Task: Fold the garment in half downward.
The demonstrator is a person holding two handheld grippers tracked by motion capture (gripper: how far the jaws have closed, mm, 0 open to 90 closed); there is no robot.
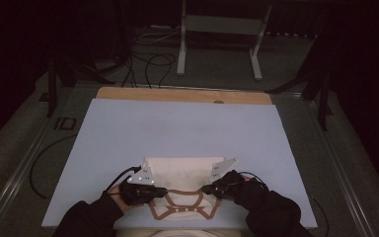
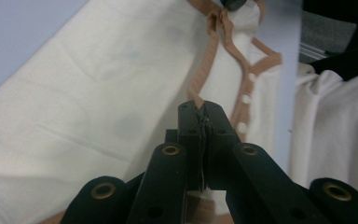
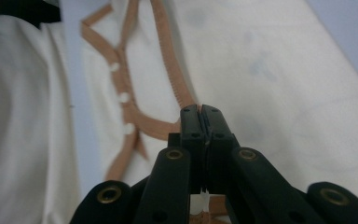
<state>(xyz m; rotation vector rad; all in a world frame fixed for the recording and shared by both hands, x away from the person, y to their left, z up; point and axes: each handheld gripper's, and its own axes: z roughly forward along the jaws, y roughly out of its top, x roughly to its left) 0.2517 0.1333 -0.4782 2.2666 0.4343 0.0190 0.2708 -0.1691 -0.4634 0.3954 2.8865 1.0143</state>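
A cream garment [image 1: 180, 173] with tan trim [image 1: 182, 192] lies flat at the near edge of a pale blue table mat [image 1: 177, 128], its neckline toward the person. The left gripper [image 1: 162, 189] and the right gripper [image 1: 206, 188] are each clamped tight on the tan trim at either side of the neckline. To do this well, both hands should probably lift evenly and together, keeping the cloth taut between them so neither pinch slips.

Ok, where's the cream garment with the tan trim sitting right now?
In the high view the cream garment lies at the near edge of the blue sheet, between the left gripper and right gripper, both clamped on its tan trim.
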